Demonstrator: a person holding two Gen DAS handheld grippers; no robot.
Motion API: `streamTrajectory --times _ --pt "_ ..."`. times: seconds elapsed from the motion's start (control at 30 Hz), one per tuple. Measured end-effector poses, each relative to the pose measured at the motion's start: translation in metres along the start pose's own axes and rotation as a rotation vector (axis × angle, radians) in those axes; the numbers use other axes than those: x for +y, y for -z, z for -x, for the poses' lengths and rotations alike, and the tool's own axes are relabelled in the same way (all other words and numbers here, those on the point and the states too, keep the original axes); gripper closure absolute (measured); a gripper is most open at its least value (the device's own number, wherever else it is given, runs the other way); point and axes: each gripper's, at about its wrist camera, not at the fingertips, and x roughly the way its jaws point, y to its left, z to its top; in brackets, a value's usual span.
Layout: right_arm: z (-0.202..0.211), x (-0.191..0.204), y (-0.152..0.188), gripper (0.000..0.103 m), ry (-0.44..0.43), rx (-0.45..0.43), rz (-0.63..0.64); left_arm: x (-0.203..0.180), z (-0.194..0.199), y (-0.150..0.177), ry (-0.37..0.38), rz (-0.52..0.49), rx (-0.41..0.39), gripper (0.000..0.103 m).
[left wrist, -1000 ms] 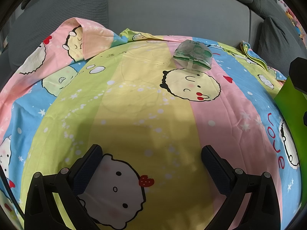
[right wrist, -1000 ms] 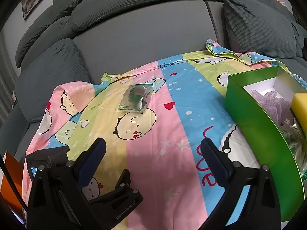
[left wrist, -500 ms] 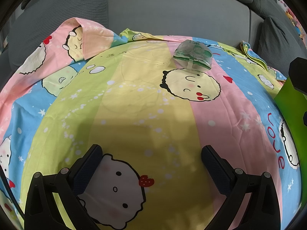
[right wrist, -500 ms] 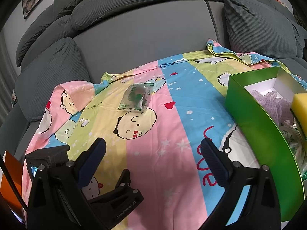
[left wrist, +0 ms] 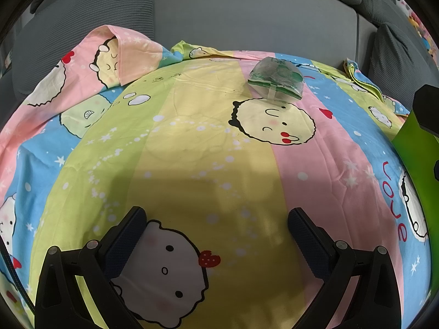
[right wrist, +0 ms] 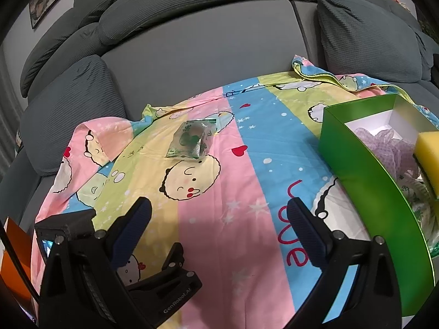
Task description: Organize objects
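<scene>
One clear packet (right wrist: 192, 139) lies on the cartoon sheet (right wrist: 219, 219), well apart from the green box (right wrist: 365, 181). Both the left claw (left wrist: 216, 219) and right claw (right wrist: 219, 208) gape, released. Slippery film could crumple and slide from a shallow pinch.

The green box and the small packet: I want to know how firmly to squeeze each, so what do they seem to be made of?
The green box looks like thin glossy cardboard: flat straight walls, a sheen outside, plain white inside. The small packet looks like clear, crinkly plastic film: it glints and green contents show through. What is inside it cannot be told.
</scene>
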Motion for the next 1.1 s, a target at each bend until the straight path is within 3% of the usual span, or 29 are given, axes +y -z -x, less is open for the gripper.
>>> streamTrajectory --times 1.1 --pt "-0.0003 0.0030 0.0007 0.004 -0.004 0.007 0.007 0.0004 0.0003 0.0001 0.000 0.001 0.000 0.001"
